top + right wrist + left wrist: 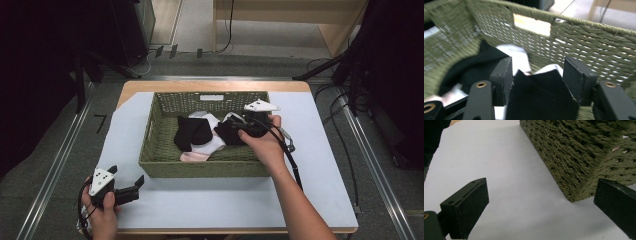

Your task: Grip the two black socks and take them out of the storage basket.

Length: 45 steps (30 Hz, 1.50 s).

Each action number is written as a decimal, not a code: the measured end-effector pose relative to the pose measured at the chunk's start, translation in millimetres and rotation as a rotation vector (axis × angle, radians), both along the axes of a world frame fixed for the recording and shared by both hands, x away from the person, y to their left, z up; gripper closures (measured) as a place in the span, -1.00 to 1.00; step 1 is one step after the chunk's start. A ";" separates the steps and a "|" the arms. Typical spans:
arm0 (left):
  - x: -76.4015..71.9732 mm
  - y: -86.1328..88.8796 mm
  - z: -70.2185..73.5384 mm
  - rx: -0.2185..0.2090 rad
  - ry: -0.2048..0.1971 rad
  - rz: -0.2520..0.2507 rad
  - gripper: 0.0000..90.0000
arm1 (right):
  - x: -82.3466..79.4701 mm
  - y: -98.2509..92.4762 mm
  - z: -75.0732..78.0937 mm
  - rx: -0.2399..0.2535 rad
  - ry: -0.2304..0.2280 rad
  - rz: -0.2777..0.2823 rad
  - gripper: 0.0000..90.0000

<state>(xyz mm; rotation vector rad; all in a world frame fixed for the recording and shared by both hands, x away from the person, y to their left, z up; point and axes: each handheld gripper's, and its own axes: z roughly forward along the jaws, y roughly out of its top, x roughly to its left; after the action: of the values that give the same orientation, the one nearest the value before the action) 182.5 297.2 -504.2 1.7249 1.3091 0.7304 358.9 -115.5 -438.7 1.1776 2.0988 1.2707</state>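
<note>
Black sock point(541, 97) fabric sits directly between the right tool's point(537, 75) parted jaws inside the basket point(150, 145); the left tool point(131, 186) waits open, lower left.

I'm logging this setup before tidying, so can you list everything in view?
basket: one, olive green, woven, middle of the sheet.
black socks: at least two, in the basket; one lies between the right gripper's jaws.
white socks: exact count unclear, under the black ones.
pink sock: one, at the basket's near wall.
sheet: one, pale grey, covers the table.
table: one, wooden.
left gripper: black, open, near the basket's front left corner.
right gripper: black, inside the basket.
</note>
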 end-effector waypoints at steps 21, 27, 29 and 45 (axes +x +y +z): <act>0.9 -1.4 -0.4 0.010 0.007 -0.005 -0.99 | 9.0 26.1 -34.9 -0.163 0.282 0.069 0.20; 1.2 -1.7 -0.3 0.015 0.011 -0.007 -0.99 | 8.0 31.9 -42.2 -0.236 0.327 0.109 0.22; 1.2 -1.5 -0.3 0.015 0.011 -0.007 -0.99 | 8.2 33.0 -44.0 -0.247 0.336 0.112 0.21; 2.1 -1.9 -0.3 0.017 0.020 -0.017 -0.99 | 2.4 21.0 -21.3 -0.186 0.174 0.112 1.00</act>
<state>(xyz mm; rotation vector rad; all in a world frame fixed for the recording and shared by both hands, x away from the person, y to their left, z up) 184.6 295.2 -504.5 1.7587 1.3038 0.7180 361.2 -94.6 -460.0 1.1381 2.3811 1.0236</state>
